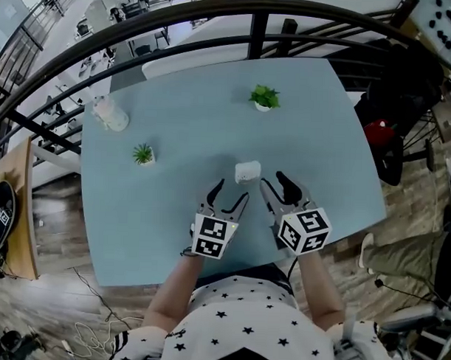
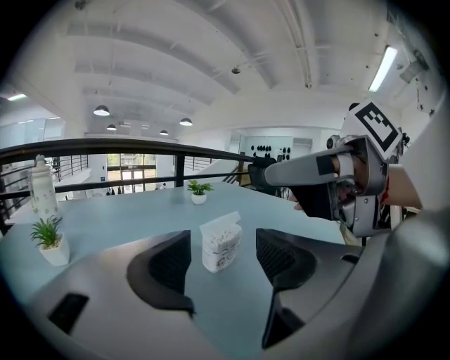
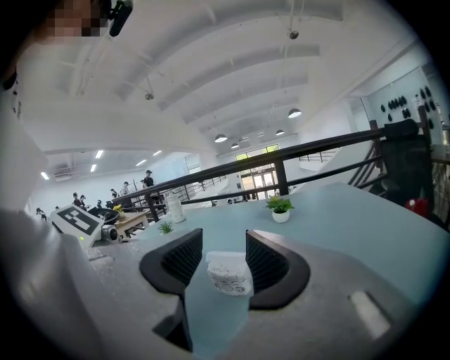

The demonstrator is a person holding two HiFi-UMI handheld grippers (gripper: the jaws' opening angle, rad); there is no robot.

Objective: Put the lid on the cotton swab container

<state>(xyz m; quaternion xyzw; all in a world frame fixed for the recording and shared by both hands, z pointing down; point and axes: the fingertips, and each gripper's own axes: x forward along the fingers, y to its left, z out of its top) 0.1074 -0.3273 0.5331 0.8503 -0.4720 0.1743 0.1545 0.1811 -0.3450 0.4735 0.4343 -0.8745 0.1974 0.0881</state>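
Near counter front edge, cotton swab container lid looks ajar. Your left hand-held gripper and right hand-held gripper gape, empty. Closing still ahead.

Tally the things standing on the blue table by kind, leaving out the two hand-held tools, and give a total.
Cotton swab container: 1
Potted plants: 2
Bottle: 1
Total: 4
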